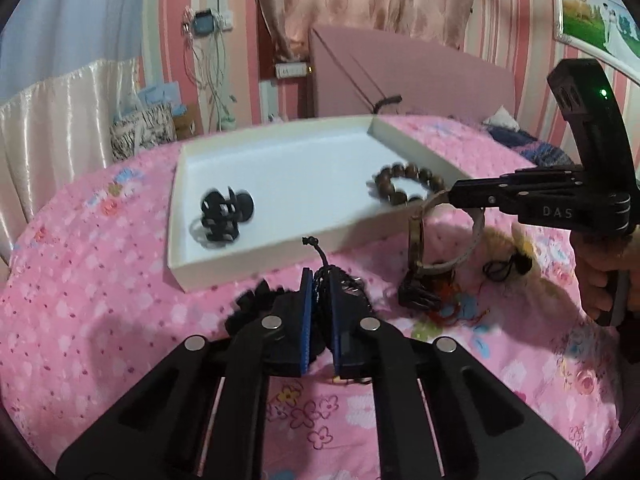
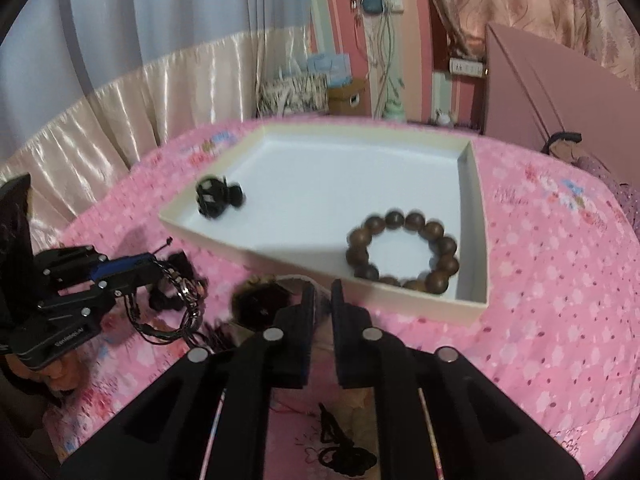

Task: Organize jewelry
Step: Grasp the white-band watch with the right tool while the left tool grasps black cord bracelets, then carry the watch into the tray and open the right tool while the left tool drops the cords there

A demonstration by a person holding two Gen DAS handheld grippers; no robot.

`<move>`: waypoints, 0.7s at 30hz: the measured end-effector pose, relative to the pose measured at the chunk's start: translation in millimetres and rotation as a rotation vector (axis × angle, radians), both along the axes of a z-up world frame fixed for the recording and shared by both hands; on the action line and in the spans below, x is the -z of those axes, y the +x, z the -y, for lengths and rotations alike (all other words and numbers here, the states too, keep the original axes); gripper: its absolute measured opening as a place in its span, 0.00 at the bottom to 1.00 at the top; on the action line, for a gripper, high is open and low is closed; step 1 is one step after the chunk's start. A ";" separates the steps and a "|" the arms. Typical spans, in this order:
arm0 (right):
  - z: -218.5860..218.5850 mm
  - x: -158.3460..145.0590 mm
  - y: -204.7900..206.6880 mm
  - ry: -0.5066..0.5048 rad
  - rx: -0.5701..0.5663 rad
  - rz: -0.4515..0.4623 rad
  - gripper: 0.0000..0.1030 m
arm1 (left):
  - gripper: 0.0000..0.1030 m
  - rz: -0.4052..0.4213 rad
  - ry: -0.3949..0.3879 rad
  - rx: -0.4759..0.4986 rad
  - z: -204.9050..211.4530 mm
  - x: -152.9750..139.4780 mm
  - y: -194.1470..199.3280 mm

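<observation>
Left wrist view: the left gripper has its fingers clamped on a black cord bracelet, held above the pink floral bedspread just short of the near wall of the white tray. A knotted cord end sticks up past the fingertips. In the right wrist view the same bracelet hangs in loops from that gripper, with metal rings visible on the cords.

The right gripper has its fingers closed on the rim of a pale bangle, which hangs upright beside the tray's near right corner. In the right wrist view the fingers stand nearly together, the bangle band pinched between them.

Inside the tray lie two items: a brown wooden bead bracelet, flat near the right wall, and a black hair clip towards the left side, blurred. They are well apart.

On the bedspread beside the bangle lie a dark clip, red thread and a yellowish fluffy item with a black cord; details cannot be made out.
</observation>
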State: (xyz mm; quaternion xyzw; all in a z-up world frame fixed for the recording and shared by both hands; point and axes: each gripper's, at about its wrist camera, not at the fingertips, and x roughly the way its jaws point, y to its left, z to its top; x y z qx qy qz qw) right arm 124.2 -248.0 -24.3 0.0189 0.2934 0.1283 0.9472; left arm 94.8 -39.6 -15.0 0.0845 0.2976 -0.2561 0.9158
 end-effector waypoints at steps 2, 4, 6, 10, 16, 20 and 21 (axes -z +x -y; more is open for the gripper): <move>2.1 -5.8 -4.2 0.021 0.003 0.031 0.08 | 0.04 0.045 -0.032 -0.015 -6.1 -9.4 -2.9; 6.3 -13.2 -8.5 0.046 0.002 0.063 0.08 | 0.04 0.072 -0.052 -0.018 -8.4 -15.5 -4.1; 10.5 -18.7 -11.7 0.066 0.009 0.088 0.08 | 0.04 0.098 -0.056 -0.022 -10.2 -22.0 -4.4; 15.1 -30.2 -20.8 0.093 0.016 0.147 0.08 | 0.04 0.134 -0.061 -0.049 -12.2 -31.8 -3.1; 19.2 -41.1 -30.4 0.114 0.034 0.221 0.08 | 0.04 0.177 -0.041 -0.119 -14.3 -54.0 7.6; 16.8 -49.8 -36.1 0.095 0.053 0.270 0.08 | 0.04 0.202 -0.027 -0.152 -7.8 -74.2 20.1; 18.3 -54.0 -39.0 0.094 0.062 0.300 0.08 | 0.04 0.214 -0.032 -0.166 -5.6 -80.6 23.5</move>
